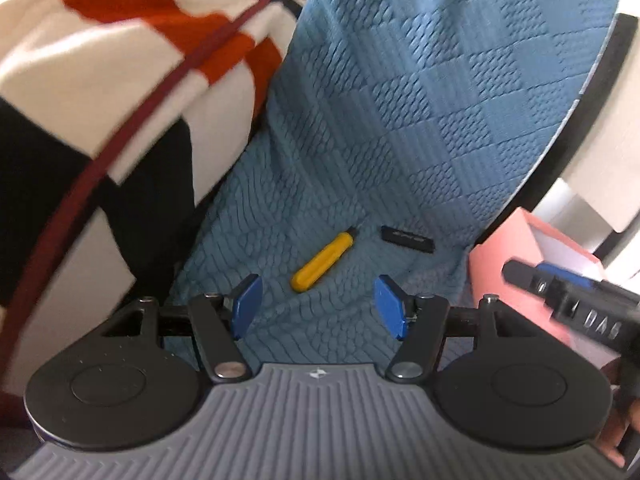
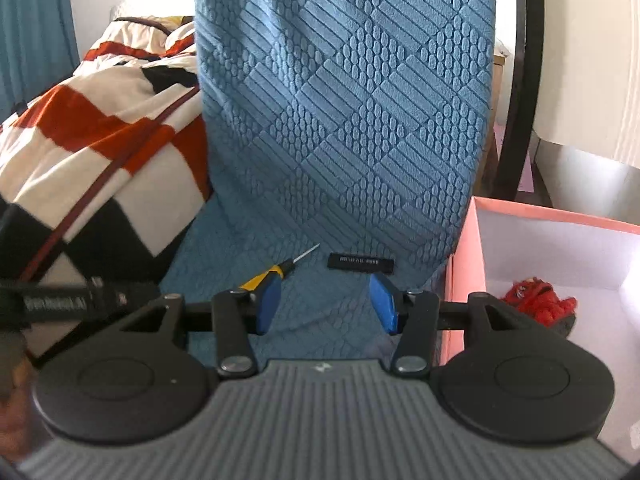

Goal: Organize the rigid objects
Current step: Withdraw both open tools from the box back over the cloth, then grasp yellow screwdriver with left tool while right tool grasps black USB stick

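Note:
A yellow-handled screwdriver lies on the blue textured cover, just ahead of my left gripper, whose blue pads stand apart with nothing between them. To its right lies a small black bar. In the right wrist view the screwdriver sits by the left pad and the black bar lies ahead of my right gripper, also open and empty. The right gripper's arm shows at the left view's right edge.
A pink box stands at the right with a red toy inside. A blanket in orange, white and black is heaped on the left, crossed by a dark red cord. A dark bed frame rises at the right.

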